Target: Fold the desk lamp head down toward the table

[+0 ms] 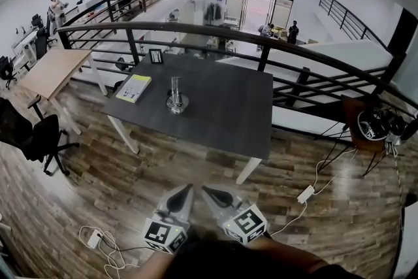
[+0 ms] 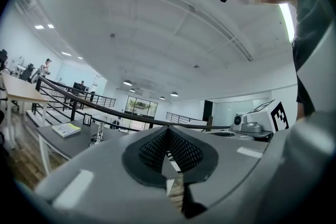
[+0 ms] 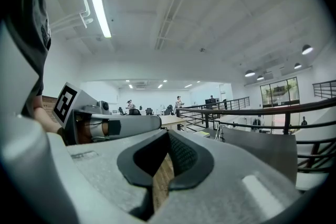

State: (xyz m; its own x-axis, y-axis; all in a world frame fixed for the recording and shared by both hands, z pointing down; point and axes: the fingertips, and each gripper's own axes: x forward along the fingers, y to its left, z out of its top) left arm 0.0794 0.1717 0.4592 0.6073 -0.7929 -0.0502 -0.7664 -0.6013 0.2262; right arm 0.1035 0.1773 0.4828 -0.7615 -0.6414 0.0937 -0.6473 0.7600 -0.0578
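Lamp (image 1: 176, 97) sits on tabletop (image 1: 225, 115), well ahead of you (head angle too small to read). Left gripper (image 1: 187, 190) & right gripper (image 1: 206, 191): jaws pressed together, empty. Fits walking up, or standing off w/ head folded.

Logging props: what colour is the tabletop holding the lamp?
Dark grey tabletop; clearest in the head view.

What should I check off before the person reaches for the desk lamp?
1. Desk lamp upright on the table: ok.
2. Left gripper empty, jaws together: ok.
3. Right gripper empty, jaws together: ok.
4. Grippers near the lamp: not ok, both are short of the table's near edge.
5. Room around the lamp: ok, the booklet lies apart.
6. Lamp's hinge: cannot tell, too small.
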